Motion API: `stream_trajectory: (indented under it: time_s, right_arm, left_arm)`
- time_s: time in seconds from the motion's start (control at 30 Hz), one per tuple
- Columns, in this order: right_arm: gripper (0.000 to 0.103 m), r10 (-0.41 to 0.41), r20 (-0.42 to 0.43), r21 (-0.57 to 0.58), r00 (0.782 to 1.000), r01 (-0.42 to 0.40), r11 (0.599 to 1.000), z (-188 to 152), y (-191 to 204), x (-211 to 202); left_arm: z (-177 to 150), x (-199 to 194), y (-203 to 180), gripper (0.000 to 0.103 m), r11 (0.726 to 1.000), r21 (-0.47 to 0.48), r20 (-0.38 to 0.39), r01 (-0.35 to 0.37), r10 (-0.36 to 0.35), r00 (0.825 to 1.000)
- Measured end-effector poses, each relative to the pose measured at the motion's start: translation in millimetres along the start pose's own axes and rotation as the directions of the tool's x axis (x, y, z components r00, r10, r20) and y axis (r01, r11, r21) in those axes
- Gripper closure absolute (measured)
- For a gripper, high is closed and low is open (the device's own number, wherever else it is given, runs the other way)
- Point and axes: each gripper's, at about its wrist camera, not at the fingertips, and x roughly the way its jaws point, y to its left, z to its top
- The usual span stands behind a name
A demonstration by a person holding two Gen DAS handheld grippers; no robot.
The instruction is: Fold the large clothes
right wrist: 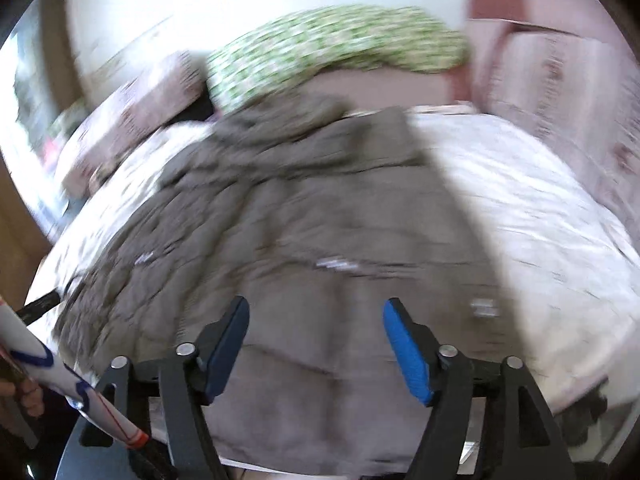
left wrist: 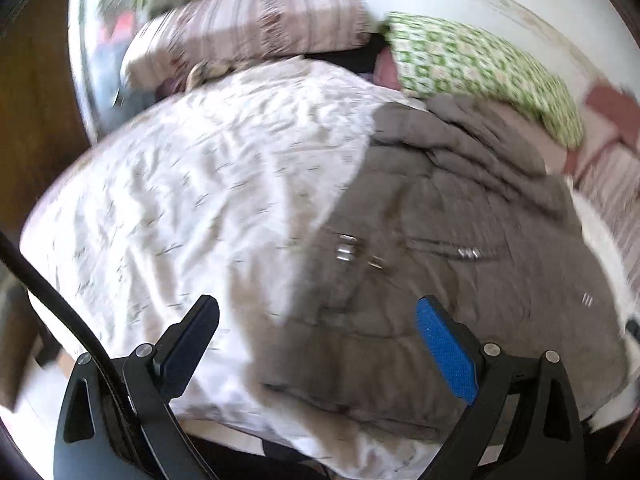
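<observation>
Left wrist view: your left gripper (left wrist: 318, 320) hangs over the bed with its jaws spread wide and nothing between the pads. The grey padded jacket (left wrist: 440, 248) lies flat on the white bedsheet (left wrist: 180, 184), right of centre, its metal snaps (left wrist: 346, 250) facing up. A green-patterned pillow (left wrist: 480, 76) sits just beyond the jacket's bunched top end; a striped pillow (left wrist: 256, 24) lies beside it at the head of the bed.

Right wrist view, heavily blurred: your right gripper (right wrist: 316, 344) also stands spread, pads clear of the cloth, with the jacket (right wrist: 320, 220) below and ahead of it. Bare sheet (right wrist: 540, 220) shows to the right. No containers are visible in either view.
</observation>
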Motion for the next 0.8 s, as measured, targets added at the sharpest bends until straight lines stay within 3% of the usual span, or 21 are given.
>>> stream_trajectory:
  time_s: [0.17, 0.27, 0.33, 0.53, 0.7, 0.8]
  right_arm:
    - [0.026, -0.100, -0.013, 0.161, 0.995, 0.101, 0.982, -7.3, -73.1, -11.0]
    - [0.026, -0.109, -0.051, 0.241, 0.993, 0.119, 0.963, -17.1, -104.9, -7.1]
    - [0.026, -0.088, -0.074, 0.303, 0.993, 0.107, 0.947, -21.0, -121.9, -2.1]
    - [0.025, 0.010, -0.108, 0.444, 0.994, 0.039, 0.895, -30.8, -147.9, 11.3]
    - [0.025, 0.029, -0.113, 0.453, 0.993, 0.026, 0.891, -34.3, -147.6, 15.0]
    - [0.025, 0.046, -0.129, 0.453, 0.991, 0.018, 0.892, -37.5, -145.6, 19.1]
  left_arm:
    - [7.0, 24.7, 46.5, 0.007, 0.975, -0.184, -0.093, 0.125, -0.144, 0.985]
    - [-2.3, 38.8, 53.6, 0.011, 0.947, -0.251, -0.138, 0.199, -0.239, 0.961]
    - [-7.9, 46.1, 52.9, 0.016, 0.938, -0.273, -0.153, 0.215, -0.263, 0.953]
    - [-20.1, 40.4, 36.2, 0.019, 0.936, -0.233, -0.145, 0.264, -0.302, 0.942]
    - [-30.3, 33.2, 1.3, 0.019, 0.960, -0.090, -0.143, 0.267, -0.278, 0.950]
    - [-33.2, 32.3, 2.8, 0.019, 0.949, -0.119, -0.123, 0.292, -0.306, 0.944]
